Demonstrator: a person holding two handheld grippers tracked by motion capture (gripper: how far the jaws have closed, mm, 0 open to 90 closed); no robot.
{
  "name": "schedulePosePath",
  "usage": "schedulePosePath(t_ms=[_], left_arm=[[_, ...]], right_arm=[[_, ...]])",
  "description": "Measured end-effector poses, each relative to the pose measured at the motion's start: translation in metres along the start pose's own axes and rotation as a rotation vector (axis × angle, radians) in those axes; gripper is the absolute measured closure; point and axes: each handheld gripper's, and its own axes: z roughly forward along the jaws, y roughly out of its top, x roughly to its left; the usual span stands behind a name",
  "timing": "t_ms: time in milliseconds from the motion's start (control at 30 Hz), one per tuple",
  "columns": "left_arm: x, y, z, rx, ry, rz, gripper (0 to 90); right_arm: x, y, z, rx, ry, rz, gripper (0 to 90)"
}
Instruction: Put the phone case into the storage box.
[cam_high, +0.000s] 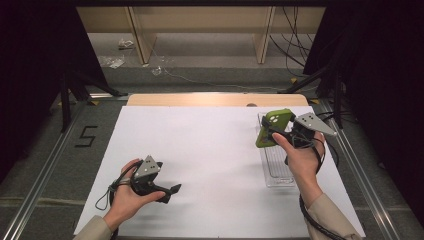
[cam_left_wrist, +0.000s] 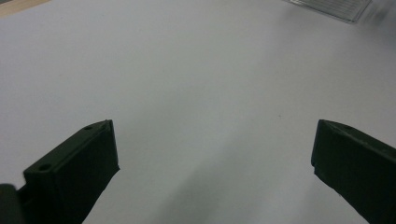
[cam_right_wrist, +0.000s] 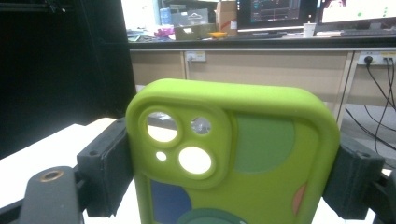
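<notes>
A lime-green phone case (cam_right_wrist: 233, 154) with camera cut-outs and coloured blobs stands upright, clamped by its two long edges, raised above the bench's right side.

surface: white table (cam_high: 210, 150) | on it: clear tray (cam_high: 275, 170) (right side)

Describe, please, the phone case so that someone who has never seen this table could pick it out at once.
Start at the white table and go to its right side, where a clear plastic tray lies. Above the tray's far end, the right gripper clamps the phone case by its two long edges. It is the one lime-green thing here, with round camera cut-outs and coloured blobs.
</notes>
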Motion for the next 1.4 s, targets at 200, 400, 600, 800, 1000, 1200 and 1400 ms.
schedulePosePath(t_ms=[200,400,600,800,1000,1200,1400], left_arm=[[0.000,0.000,0.000,0.001,0.001,0.001,0.0],[0.000,0.000,0.000,0.000,0.002,-0.003,0.1],[0.000,-0.001,0.001,0.000,0.000,-0.003,0.1],[0.000,-0.001,0.001,0.001,-0.002,-0.005,0.2],[0.000,-0.001,0.001,-0.002,-0.001,-0.007,0.2],[0.001,-0.001,0.001,0.003,-0.003,-0.007,0.2],[0.001,-0.001,0.002,0.003,-0.003,-0.008,0.3]], right_arm=[[-0.004,0.000,0.000,0.000,-0.010,0.002,17.8],[-0.009,0.000,0.000,0.001,-0.021,0.005,17.8],[-0.013,0.000,0.000,0.004,-0.034,0.006,17.8],[-0.016,0.000,0.001,0.004,-0.043,0.008,17.8],[-0.019,0.001,0.000,0.001,-0.052,0.007,17.9],[-0.022,0.000,0.002,0.006,-0.061,0.006,17.9],[-0.024,0.000,0.003,0.011,-0.069,-0.001,17.9]])
